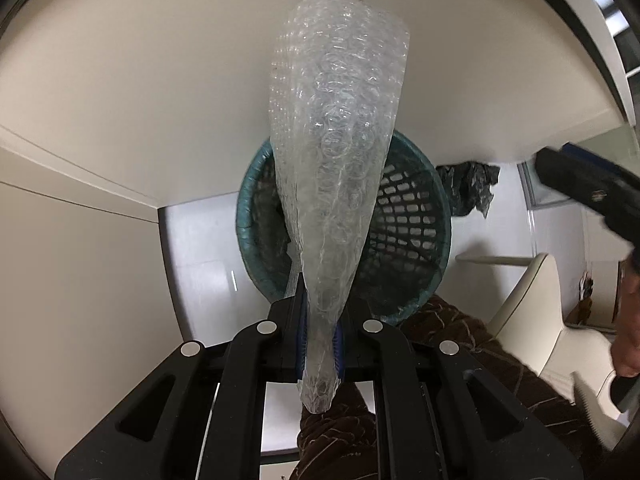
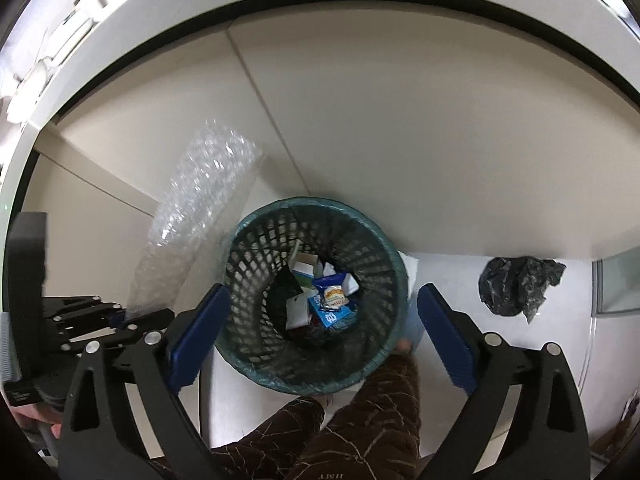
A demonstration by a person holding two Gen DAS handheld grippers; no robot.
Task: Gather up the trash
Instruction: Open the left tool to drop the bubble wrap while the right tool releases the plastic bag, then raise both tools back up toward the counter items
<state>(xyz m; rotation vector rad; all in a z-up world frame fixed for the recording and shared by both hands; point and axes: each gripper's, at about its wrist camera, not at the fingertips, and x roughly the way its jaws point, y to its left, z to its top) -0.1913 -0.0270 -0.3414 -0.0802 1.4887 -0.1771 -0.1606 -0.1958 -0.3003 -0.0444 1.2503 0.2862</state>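
The left gripper [image 1: 320,344] is pointing straight down and clamping tight on the narrow end of a rolled sheet of bubble wrap [image 1: 340,152], whose long axis is running away from the jaws toward the mesh wastebasket [image 1: 404,216] below. In the left wrist view the roll is crossing the near-left part of the rim; in the right wrist view the bubble wrap [image 2: 200,216] is hanging just left of the wastebasket [image 2: 256,264], so whether its far end is over the opening is hard to judge. The right gripper [image 2: 320,312] is standing wide and empty, its blue pads [image 2: 200,332] framing the bin from above; cartons and a blue snack wrapper [image 2: 332,304] are lying at the bottom. Farther right, a crumpled black plastic bag [image 2: 516,288] is lying on the floor, well apart from the bin. The wrap is hiding much of the bin in the left view.
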